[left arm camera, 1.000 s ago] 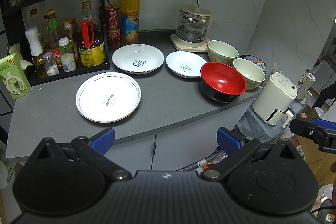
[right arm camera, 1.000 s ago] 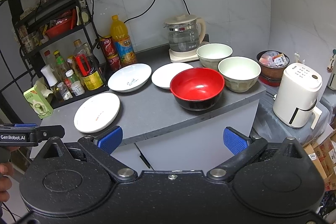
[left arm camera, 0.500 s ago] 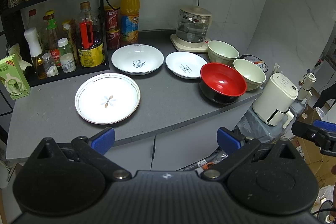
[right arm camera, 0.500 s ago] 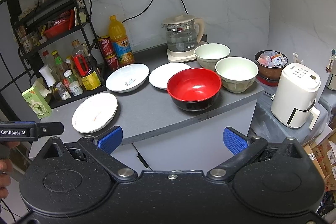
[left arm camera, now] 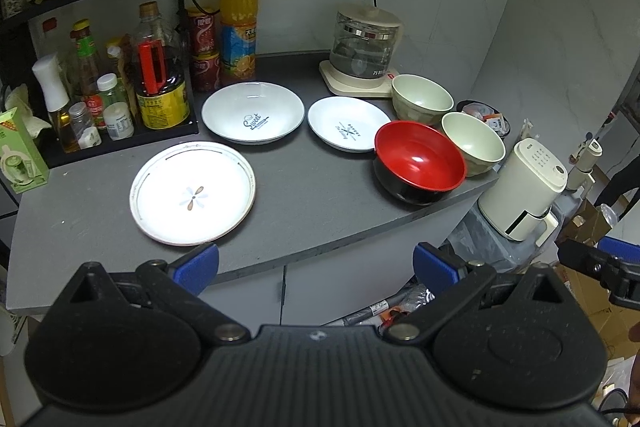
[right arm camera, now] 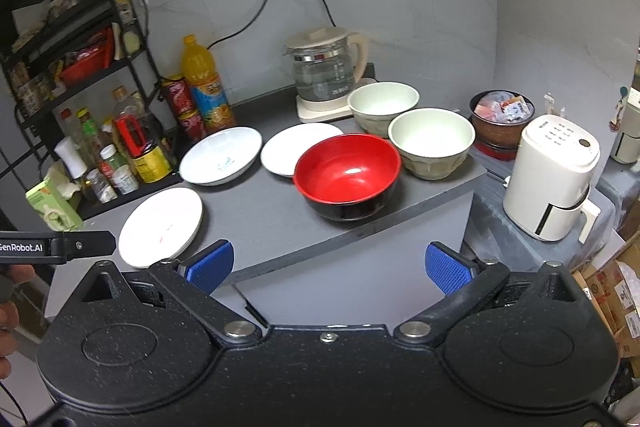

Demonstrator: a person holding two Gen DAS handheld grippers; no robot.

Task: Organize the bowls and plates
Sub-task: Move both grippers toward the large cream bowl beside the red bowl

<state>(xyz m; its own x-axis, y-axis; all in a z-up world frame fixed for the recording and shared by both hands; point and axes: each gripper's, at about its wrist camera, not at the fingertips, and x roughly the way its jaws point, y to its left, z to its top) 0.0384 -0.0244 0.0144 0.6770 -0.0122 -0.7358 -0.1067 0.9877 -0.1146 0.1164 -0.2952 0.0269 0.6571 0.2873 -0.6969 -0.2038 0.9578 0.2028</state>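
Grey and flat, the counter (left arm camera: pixel 312 203) fills a corner with white tiled walls, and its front edge runs just past our two tools. We hold both tools in the air in front of that edge, over the cupboard doors, so we have lots of free room around them.

Our left gripper (left arm camera: pixel 316 263) has its blue pads wide apart with nothing between them. Our right gripper (right arm camera: pixel 328 263) is wide apart too and holds nothing.

On the left stands a black rack (left arm camera: pixel 100 67) full of bottles. A tall orange drink bottle (left arm camera: pixel 239 23) and red cans (left arm camera: pixel 204 47) stand beside it. A glass kettle (left arm camera: pixel 366 51) sits at the back.

The biggest dish is the flower plate (left arm camera: pixel 192 193), near the front edge on the left, with bare counter to its right. Behind it is a deep white plate (left arm camera: pixel 253 113) with the word "Sweet" on it. A smaller white plate (left arm camera: pixel 349 123) with writing too small to read lies just beside that.

The red bowl (left arm camera: pixel 420 161) sits close to the front edge, right by the smaller plate. Two pale green bowls (left arm camera: pixel 422 99) (left arm camera: pixel 473 143) stand behind it near the right edge.

Off the counter to the right stands a white machine (left arm camera: pixel 522 187). In the right wrist view, our left tool shows "GenRobot.AI" (right arm camera: pixel 22 247).
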